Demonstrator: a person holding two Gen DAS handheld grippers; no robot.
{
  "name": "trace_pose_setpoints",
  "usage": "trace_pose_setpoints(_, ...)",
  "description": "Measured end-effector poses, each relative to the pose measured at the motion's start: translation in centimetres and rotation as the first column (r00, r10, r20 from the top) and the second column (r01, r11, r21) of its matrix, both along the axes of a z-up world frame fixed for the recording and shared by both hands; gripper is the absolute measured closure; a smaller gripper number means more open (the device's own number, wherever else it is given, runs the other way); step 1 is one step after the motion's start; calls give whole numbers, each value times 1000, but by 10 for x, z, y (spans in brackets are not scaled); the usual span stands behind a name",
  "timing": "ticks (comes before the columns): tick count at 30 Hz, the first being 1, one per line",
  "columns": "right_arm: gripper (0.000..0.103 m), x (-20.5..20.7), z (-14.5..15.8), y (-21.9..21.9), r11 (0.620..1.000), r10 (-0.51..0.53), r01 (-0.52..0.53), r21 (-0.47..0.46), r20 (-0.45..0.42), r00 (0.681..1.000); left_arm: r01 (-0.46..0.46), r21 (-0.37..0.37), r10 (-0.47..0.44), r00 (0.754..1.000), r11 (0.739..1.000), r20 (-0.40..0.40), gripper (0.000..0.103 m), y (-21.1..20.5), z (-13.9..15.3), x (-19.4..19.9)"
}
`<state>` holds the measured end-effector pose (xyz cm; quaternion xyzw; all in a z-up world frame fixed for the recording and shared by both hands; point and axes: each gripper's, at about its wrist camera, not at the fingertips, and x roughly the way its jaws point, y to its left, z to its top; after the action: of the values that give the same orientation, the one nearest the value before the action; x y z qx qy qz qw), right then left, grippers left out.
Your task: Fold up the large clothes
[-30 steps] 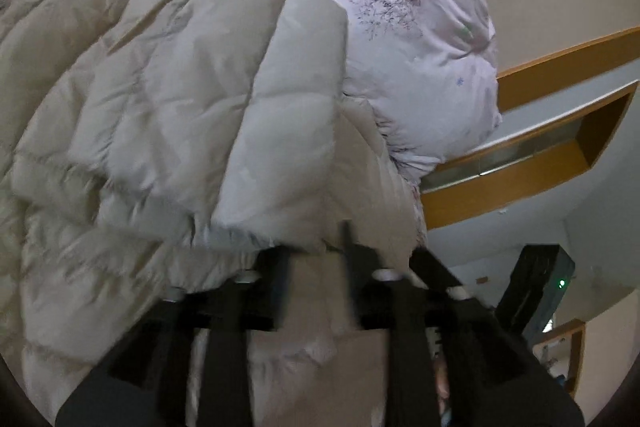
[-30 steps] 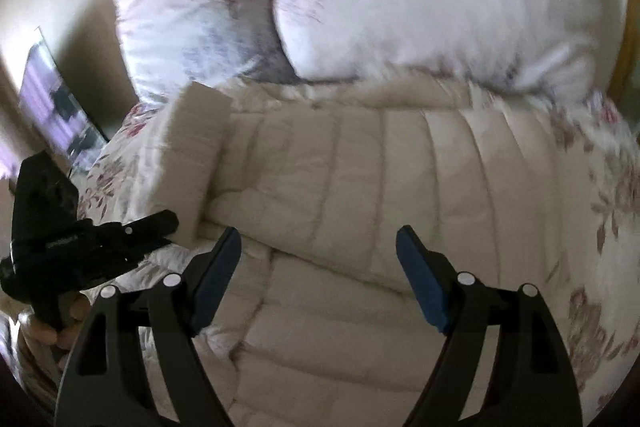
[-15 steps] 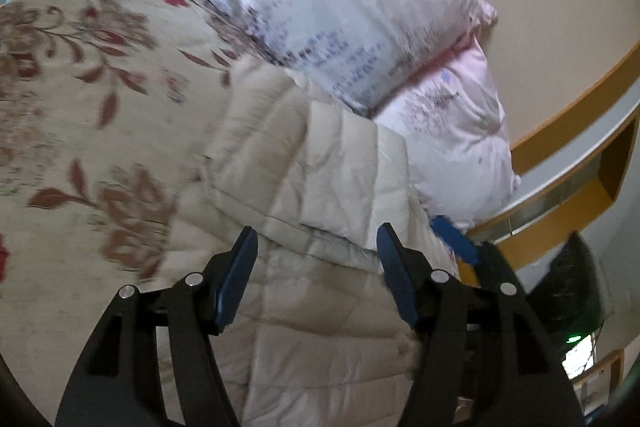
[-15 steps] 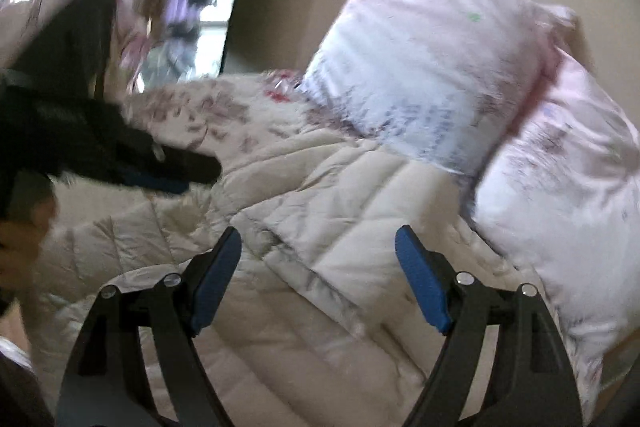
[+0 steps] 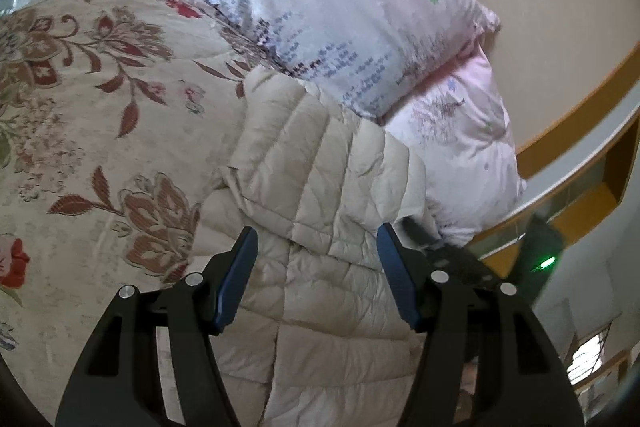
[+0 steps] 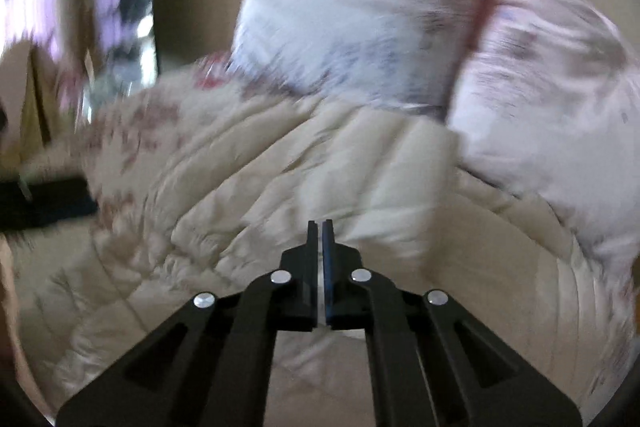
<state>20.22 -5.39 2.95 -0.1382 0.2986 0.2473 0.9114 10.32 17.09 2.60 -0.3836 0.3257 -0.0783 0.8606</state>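
A cream quilted down jacket [image 5: 320, 187] lies folded on the bed, its upper edge against the pillows. My left gripper [image 5: 316, 239] hovers over the jacket's fold, open, with the padding below its blue pads and nothing pinched. Just behind its right finger is a dark blurred shape, my right gripper [image 5: 444, 251]. In the blurred right wrist view, the right gripper [image 6: 320, 225] is shut above the jacket [image 6: 320, 163], and I see no cloth between its pads. The left gripper [image 6: 48, 203] shows as a black bar at the left edge.
A floral quilt [image 5: 100, 107] covers the bed to the left. Two pale printed pillows [image 5: 352, 7] [image 5: 460, 155] lean on the wall behind the jacket. An orange wooden headboard shelf [image 5: 580, 99] runs on the right, with a black device showing a green light [image 5: 548, 261] below it.
The left gripper let go of the jacket, opened and swung to face the pillows. The right gripper swept left across the jacket and snapped shut from wide open.
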Motion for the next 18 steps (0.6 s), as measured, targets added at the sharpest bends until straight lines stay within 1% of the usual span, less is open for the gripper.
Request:
trace_pose_setpoints(2,100,-1,12,-29,994,-61,61,92,-5,998,29,45,-29,1000,999,3,41,-12,0,2)
trace_pose_setpoints(3,100,0,19,-50,983,-107,108,151,-18,994,50,78,-51,999,996,8,41,-20,1,3)
trace_pose_setpoints(4,100,1,21,-61,975,-130,132,178,-26,991,66,104,-67,998,992,10,40,-26,2,4)
trace_pose_setpoints(5,100,3,23,-84,957,-178,185,225,-51,983,83,135,-86,996,987,10,38,-32,2,5)
trace_pose_setpoints(6,99,4,21,-102,940,-214,227,253,-78,974,104,181,-108,994,978,9,35,-42,2,6)
trace_pose_setpoints(7,95,7,20,-113,930,-234,253,265,-103,967,115,209,-120,993,971,8,34,-47,2,7)
trace_pose_setpoints(8,94,11,14,-129,917,-258,290,272,-148,955,129,242,-134,991,962,4,33,-54,1,8)
trace_pose_setpoints(9,91,13,9,-142,903,-281,324,280,-184,942,142,270,-147,989,952,-3,31,-60,-1,8)
trace_pose_setpoints(10,74,14,5,-151,892,-296,348,289,-208,932,159,302,-162,987,940,-15,31,-67,-3,10)
trace_pose_setpoints(11,67,16,1,-162,872,-301,371,318,-249,921,169,326,-169,985,930,-27,31,-72,-5,10)
trace_pose_setpoints(12,61,17,-2,-169,854,-296,383,352,-277,914,176,349,-174,984,921,-38,30,-76,-7,11)
trace_pose_setpoints(13,59,15,-1,-168,853,-273,365,374,-277,921,181,379,-175,983,908,-49,29,-80,-9,11)
trace_pose_setpoints(14,58,13,2,-163,866,-249,334,371,-259,933,181,400,-172,983,899,-57,26,-82,-11,11)
trace_pose_setpoints(15,54,7,8,-148,897,-216,278,343,-208,954,178,420,-168,984,890,-62,24,-84,-12,11)
trace_pose_setpoints(16,44,0,13,-135,921,-191,232,312,-158,969,176,440,-164,984,880,-65,23,-86,-12,10)
trace_pose_setpoints(17,39,-11,20,-111,958,-142,154,240,-68,987,175,451,-163,984,875,-66,21,-87,-13,9)
trace_pose_setpoints(18,34,-21,23,-91,981,-93,91,173,5,996,174,465,-161,985,868,-67,18,-88,-13,7)
